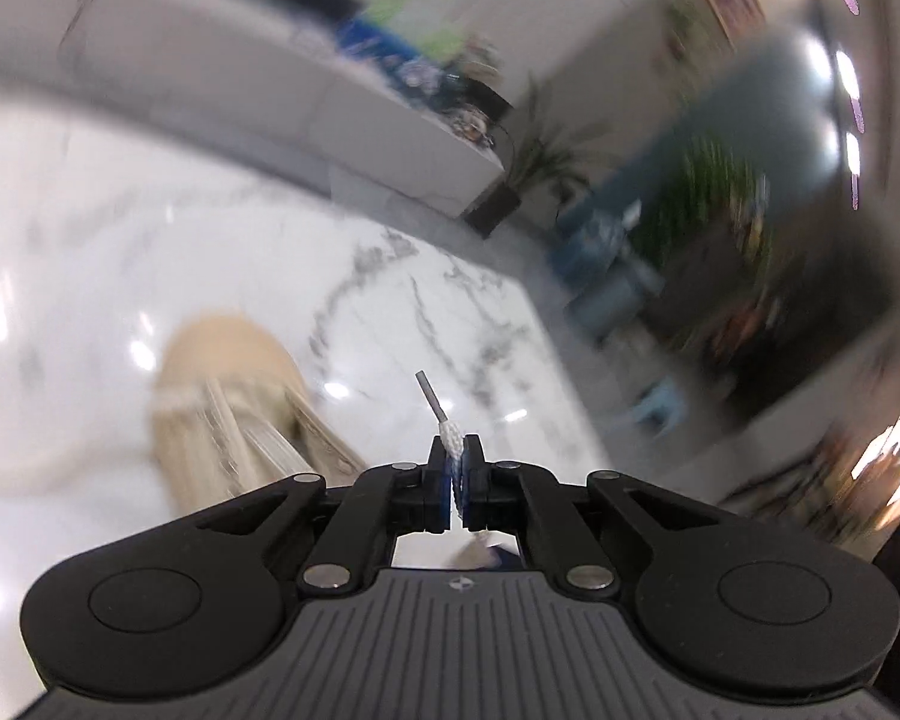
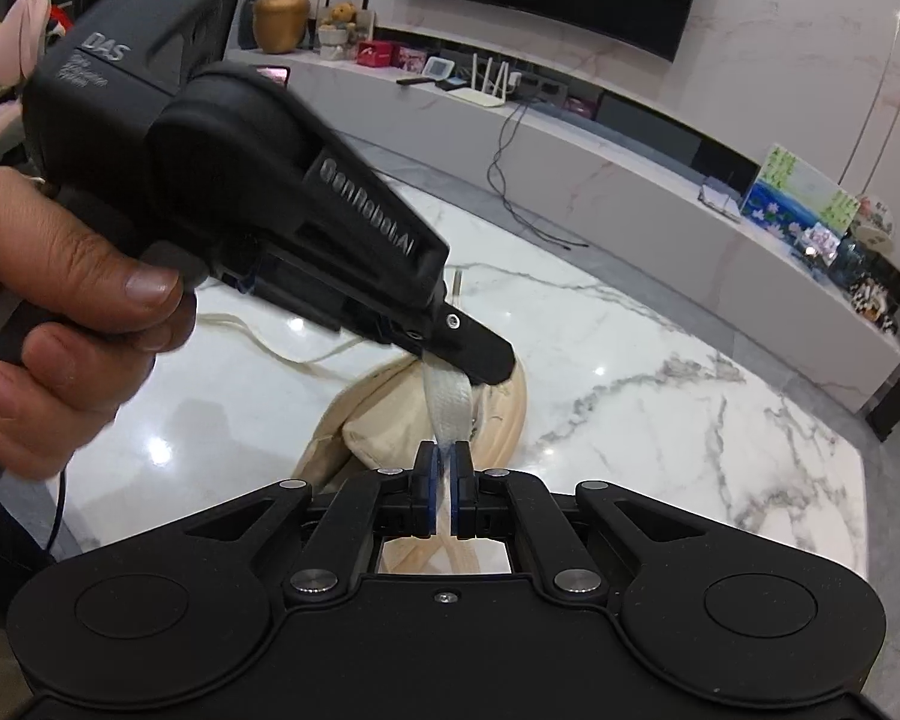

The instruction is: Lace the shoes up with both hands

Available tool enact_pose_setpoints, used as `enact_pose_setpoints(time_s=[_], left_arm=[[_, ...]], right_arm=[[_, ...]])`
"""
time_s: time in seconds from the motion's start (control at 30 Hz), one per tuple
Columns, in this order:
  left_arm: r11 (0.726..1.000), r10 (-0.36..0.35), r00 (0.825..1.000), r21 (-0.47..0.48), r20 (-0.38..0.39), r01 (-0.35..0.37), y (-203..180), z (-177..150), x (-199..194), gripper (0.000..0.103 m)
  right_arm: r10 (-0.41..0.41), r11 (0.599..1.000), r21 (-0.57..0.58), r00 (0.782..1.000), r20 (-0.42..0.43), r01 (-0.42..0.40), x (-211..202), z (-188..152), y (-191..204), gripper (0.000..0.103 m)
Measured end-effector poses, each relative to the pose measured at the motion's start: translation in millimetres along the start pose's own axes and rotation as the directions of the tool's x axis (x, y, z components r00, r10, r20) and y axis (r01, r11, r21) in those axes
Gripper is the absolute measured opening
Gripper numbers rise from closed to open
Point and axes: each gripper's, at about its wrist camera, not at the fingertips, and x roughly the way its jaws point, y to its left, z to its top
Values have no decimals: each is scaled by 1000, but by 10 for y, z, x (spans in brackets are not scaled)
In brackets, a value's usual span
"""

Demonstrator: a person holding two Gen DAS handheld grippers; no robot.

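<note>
Right wrist view alone shows left gripper and right gripper both clamped on 1 white lace above beige shoe. Left view: lace tip protrudes, blurred shoe on marble table.

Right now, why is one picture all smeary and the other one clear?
Left wrist view: the room and shoe are smeared by motion blur, though the left tongs and lace tip stay sharp. Right wrist view: mostly crisp, with lamp glare on the shiny table.
</note>
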Motion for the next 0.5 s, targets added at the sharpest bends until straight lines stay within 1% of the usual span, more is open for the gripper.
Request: enact_pose_setpoints(time_s=[0.03, 0.07, 0.1, 0.13, 0.17, 0.2, 0.23, 0.27, 0.3, 0.33, 0.37, 0.43, 0.5], left_arm=[[996, 35, 999, 87, -24, -33, -85, -9, -13, 2], [970, 100, 993, 228, -56, -85, -211, -16, 3, 2], [949, 137, 988, 296, -72, -110, -268, -36, 17, 2], [924, 179, 981, 355, -77, -141, -308, -52, 38, 2], [891, 236, 969, 413, -71, -187, -325, -53, 71, 2], [852, 292, 954, 470, -61, -231, -343, -55, 103, 2], [817, 335, 941, 512, -48, -265, -350, -53, 119, 2], [804, 353, 935, 524, -38, -282, -331, -43, 93, 2], [789, 365, 930, 541, -33, -291, -319, -37, 71, 2], [771, 367, 929, 571, -40, -280, -322, -38, 57, 2], [753, 370, 928, 601, -47, -269, -324, -40, 43, 2], [712, 373, 926, 659, -63, -242, -331, -53, 28, 2], [669, 362, 928, 719, -93, -189, -347, -126, 85, 2]], right_arm=[[1, 1000, 7, 1000, 3, -1, -14, 5, -23, 2], [2, 1000, 12, 1000, 6, -2, -21, 10, -43, 2], [2, 1000, 16, 1000, 8, -2, -28, 15, -64, 2], [2, 1000, 18, 1000, 9, -2, -31, 22, -86, 2], [2, 1000, 21, 1000, 9, -3, -33, 27, -105, 2], [7, 999, 32, 1000, 9, -7, -36, 33, -148, 2], [22, 998, 54, 1000, 7, -22, -39, 37, -205, 3], [41, 997, 70, 999, 6, -41, -41, 41, -243, 5], [76, 992, 97, 997, 5, -76, -45, 42, -305, 6], [104, 987, 122, 994, 11, -105, -51, 46, -367, 8], [111, 985, 134, 994, 15, -112, -51, 52, -398, 12], [116, 982, 147, 993, 12, -117, -17, 83, -449, 14], [130, 979, 159, 991, -8, -127, 103, 151, -499, 17]])
